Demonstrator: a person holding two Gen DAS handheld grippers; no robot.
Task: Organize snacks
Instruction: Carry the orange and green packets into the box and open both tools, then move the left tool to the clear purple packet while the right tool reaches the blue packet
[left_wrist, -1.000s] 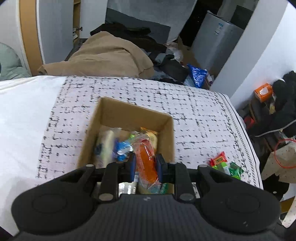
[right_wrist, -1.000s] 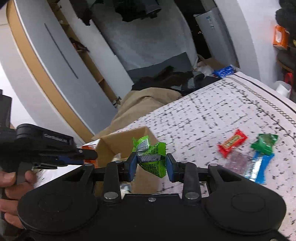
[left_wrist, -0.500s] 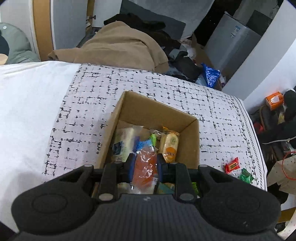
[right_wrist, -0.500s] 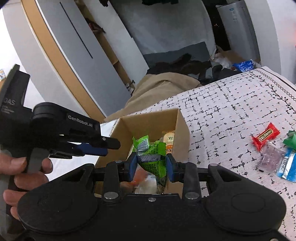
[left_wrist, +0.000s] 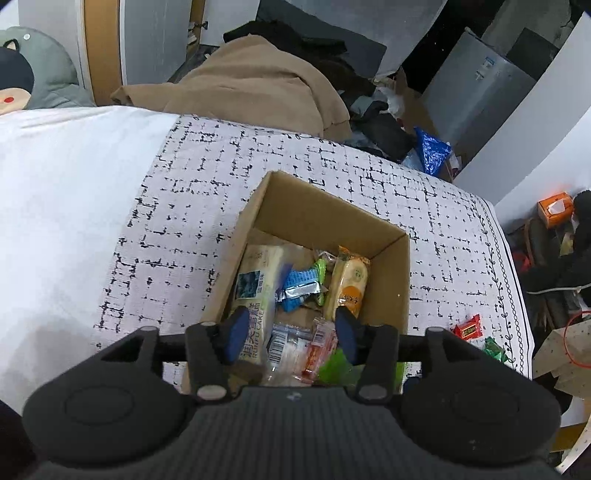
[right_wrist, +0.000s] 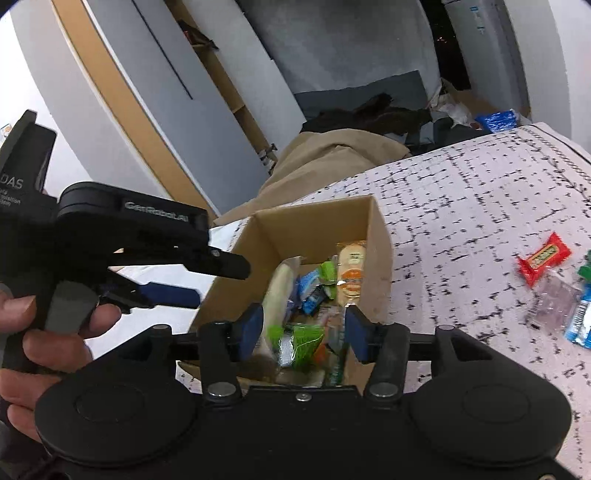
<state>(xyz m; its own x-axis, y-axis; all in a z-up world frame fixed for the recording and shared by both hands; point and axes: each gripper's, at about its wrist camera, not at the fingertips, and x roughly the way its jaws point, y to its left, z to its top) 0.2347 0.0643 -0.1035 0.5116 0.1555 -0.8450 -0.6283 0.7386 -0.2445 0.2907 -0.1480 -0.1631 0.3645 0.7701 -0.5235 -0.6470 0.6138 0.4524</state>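
Left wrist view: your left gripper (left_wrist: 290, 334) is spread wide, holding nothing, above the cardboard box (left_wrist: 325, 210) of snacks. Your right gripper (right_wrist: 301, 328) is released too; green packet (right_wrist: 301, 341) lies loose inside the box. Red candy (right_wrist: 543, 258) sits on the tablecloth (right_wrist: 461, 192).
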